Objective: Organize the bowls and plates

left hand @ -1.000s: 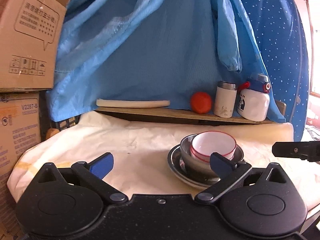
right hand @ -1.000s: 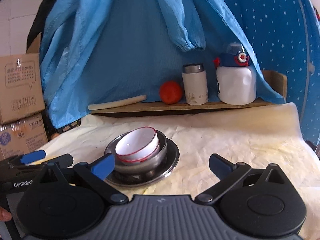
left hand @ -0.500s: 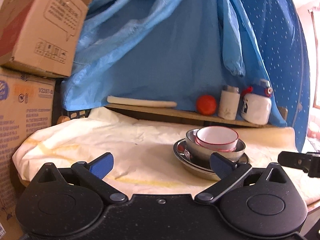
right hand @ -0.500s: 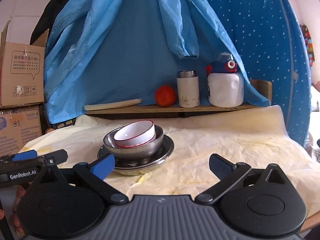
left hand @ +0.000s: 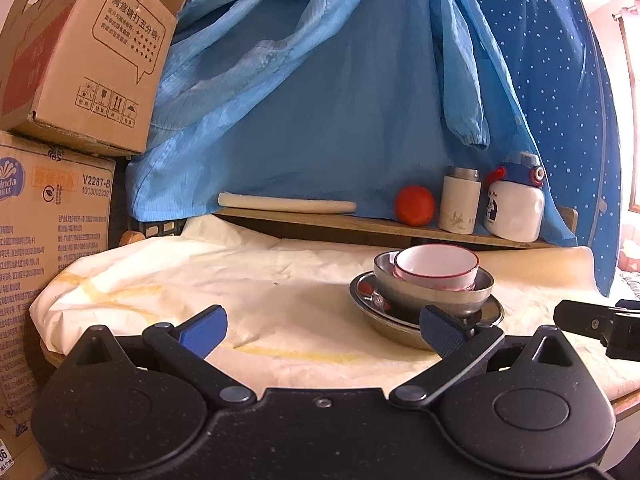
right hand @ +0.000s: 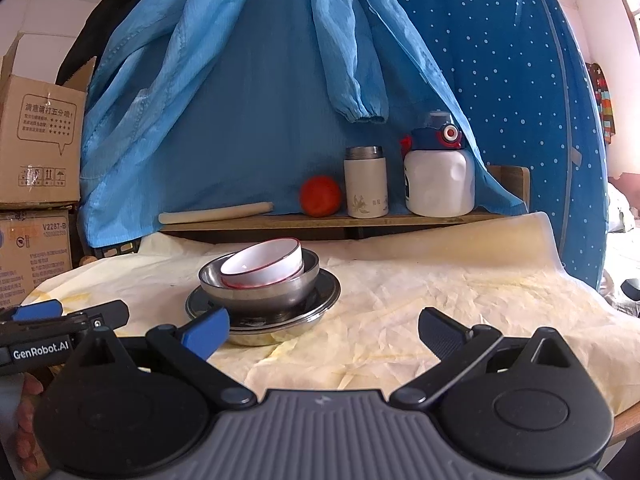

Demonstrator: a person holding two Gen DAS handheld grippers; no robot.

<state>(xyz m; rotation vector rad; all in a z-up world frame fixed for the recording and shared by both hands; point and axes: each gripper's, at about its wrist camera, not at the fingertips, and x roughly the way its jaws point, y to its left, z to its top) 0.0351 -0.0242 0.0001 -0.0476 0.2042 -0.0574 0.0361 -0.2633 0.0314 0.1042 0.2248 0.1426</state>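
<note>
- On the round table covered with a crinkled cream cloth (right hand: 440,280), a white ceramic bowl with a red rim (right hand: 266,264) sits tilted inside a grey steel bowl (right hand: 264,288), which stands in a shallow steel plate (right hand: 320,300).
- The left gripper (left hand: 322,324) hangs at the near edge of the table with its blue-padded fingers (left hand: 202,330) spread wide and nothing between them; the stack lies ahead of it to the right, its right finger overlapping the plate's rim in view.
- The right gripper (right hand: 324,326) is likewise spread wide and empty, the stack ahead to its left.
- Behind the table, a wooden shelf (right hand: 320,220) carries a pale rolling pin (right hand: 216,213), a round red-orange fruit (right hand: 320,196), a white steel-capped flask (right hand: 366,188) and a white jug with a blue lid (right hand: 438,176).
- Stacked brown cardboard boxes (left hand: 76,80) stand to the left.
</note>
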